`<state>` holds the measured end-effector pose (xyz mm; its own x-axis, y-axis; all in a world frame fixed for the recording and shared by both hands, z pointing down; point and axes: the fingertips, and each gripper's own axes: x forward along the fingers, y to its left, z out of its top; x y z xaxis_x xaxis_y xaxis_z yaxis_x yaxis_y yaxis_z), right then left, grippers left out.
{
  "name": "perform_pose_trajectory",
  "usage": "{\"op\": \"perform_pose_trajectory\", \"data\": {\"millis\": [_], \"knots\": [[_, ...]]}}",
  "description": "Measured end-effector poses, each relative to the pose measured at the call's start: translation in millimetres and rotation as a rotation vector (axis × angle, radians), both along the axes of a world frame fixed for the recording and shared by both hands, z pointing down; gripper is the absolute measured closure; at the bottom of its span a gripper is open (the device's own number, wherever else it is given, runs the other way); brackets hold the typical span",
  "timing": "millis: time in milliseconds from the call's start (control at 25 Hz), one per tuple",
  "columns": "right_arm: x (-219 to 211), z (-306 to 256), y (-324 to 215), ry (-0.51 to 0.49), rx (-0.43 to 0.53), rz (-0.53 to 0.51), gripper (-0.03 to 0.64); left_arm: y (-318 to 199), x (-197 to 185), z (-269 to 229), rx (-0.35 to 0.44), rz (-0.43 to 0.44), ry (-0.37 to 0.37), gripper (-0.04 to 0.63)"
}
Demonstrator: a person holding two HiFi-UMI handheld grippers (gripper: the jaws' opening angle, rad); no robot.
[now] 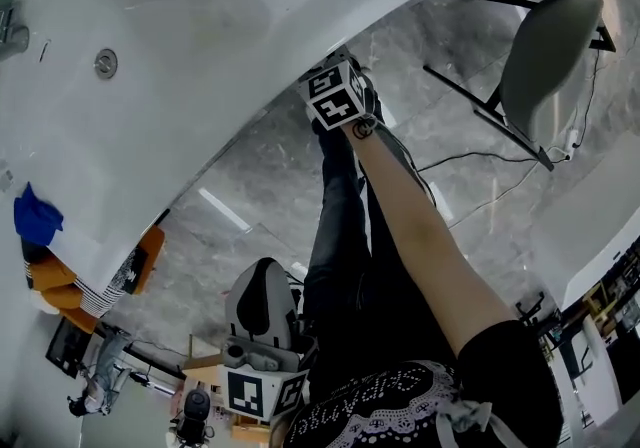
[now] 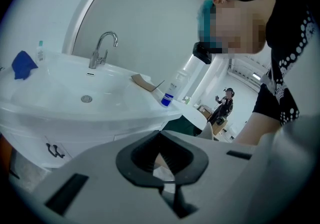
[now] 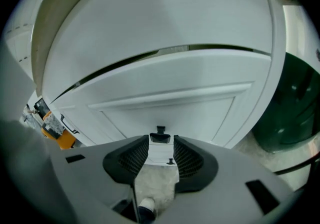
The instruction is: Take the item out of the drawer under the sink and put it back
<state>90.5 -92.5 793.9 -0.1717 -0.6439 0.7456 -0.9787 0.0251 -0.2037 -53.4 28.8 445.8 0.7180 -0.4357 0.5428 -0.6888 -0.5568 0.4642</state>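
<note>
The drawer front (image 3: 165, 103) under the sink (image 1: 200, 6) is closed, and the item shows in no view. Its small dark handle (image 3: 160, 138) sits just ahead of the right gripper (image 3: 161, 149), whose jaws are parted and empty. A dark green bin (image 3: 295, 108) stands beside the cabinet, while the left gripper (image 2: 161, 138) is well apart, jaws together.

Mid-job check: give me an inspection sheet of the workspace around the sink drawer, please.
Surface: white ceramic basin, chrome tap, round metal drain.
Job's things: white panelled drawer front under the basin, small dark handle; item not seen.
Clutter: blue cloth, clear bottle with a blue end, brown cardboard scrap on the basin's rim.
Grippers: right gripper open, handle between its jaws, contact unclear; left gripper shut, empty.
Cables: thin dark cables on the grey marble floor.
Surroundings: grey chair; person standing far off.
</note>
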Motion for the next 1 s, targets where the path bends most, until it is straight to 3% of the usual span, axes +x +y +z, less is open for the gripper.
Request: {"op": "perform_pose_trajectory", "data": {"millis": [280,680,1000], "knots": [[-0.7,7.5,-8.1,-0.013,-0.004,0.015,0.472,2.0,-5.8,3.2,0.004,0.007,-0.017,0.591],[-2.2,11.4,-13.8,-0.021,-0.004,-0.025,0.472,-14.9,-17.5,-8.1,0.066,-0.087,-0.013,0.591],[-1.7,11.6,-13.1,-0.002,0.013,-0.034,0.474,-12.8,-12.7,-16.1,0.082,-0.068,0.028,0.591]]}}
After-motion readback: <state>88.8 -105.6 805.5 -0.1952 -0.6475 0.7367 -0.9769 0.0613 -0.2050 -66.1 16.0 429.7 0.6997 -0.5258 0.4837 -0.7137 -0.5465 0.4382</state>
